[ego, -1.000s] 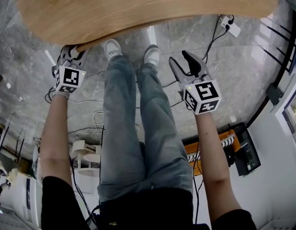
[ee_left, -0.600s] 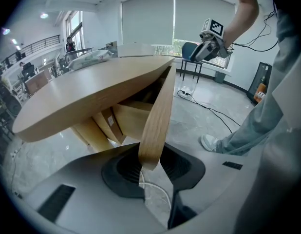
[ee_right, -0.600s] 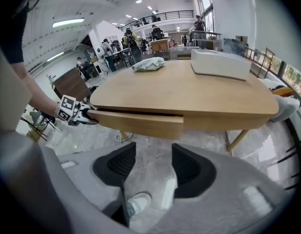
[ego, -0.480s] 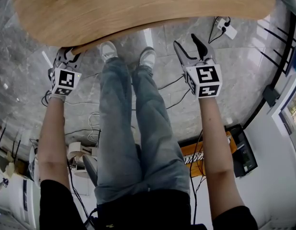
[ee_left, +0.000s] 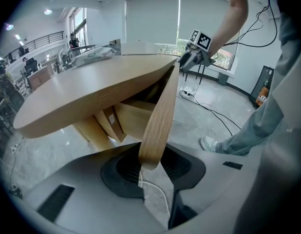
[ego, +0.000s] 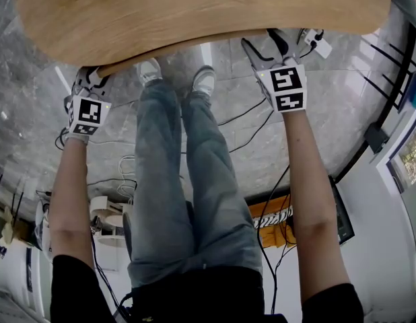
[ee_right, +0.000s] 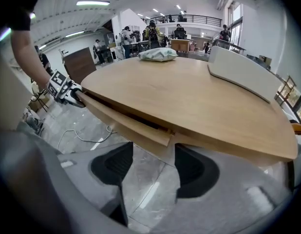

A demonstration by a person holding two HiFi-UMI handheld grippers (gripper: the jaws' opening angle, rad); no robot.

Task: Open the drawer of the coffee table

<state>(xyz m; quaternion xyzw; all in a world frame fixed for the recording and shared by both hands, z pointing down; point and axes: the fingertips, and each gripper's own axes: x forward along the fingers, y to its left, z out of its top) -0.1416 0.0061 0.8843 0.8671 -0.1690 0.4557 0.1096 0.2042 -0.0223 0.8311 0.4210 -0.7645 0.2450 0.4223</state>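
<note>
A: Where is the drawer? From the head view I get only the wooden surface [ego: 194, 12] and the person's legs [ego: 161, 180].

B: It sits under that top, so the head view hides nearly all of it. The left gripper view shows the drawer front [ee_left: 162, 101] as a long wooden strip running away below the edge of the surface.

A: And the left claw [ee_left: 151, 169]?

B: It is set narrow and closed on the near end of the drawer front. The strip's end stands right between the dark pads. From above, its tips are tucked beneath the edge of the surface, out of sight.

A: Has the right claw [ee_right: 151, 172] hold of anything?

B: No. Its jaws have just been opening and stand wide apart. The other corner of the drawer front lines up just above the gap, and neither pad is on it. In the head view its tips meet the rim of the surface. Whether they touch it or pass under it, I cannot tell.

A: How far out is the drawer?

B: Hard to say. In the right gripper view a dark slit shows between the front and the top. The drawer's body is hidden.

A: Anything on top?

B: A pale packet [ee_right: 158, 54] at the far side, and a flat white thing [ee_right: 238, 74] that I cannot make out.
</note>
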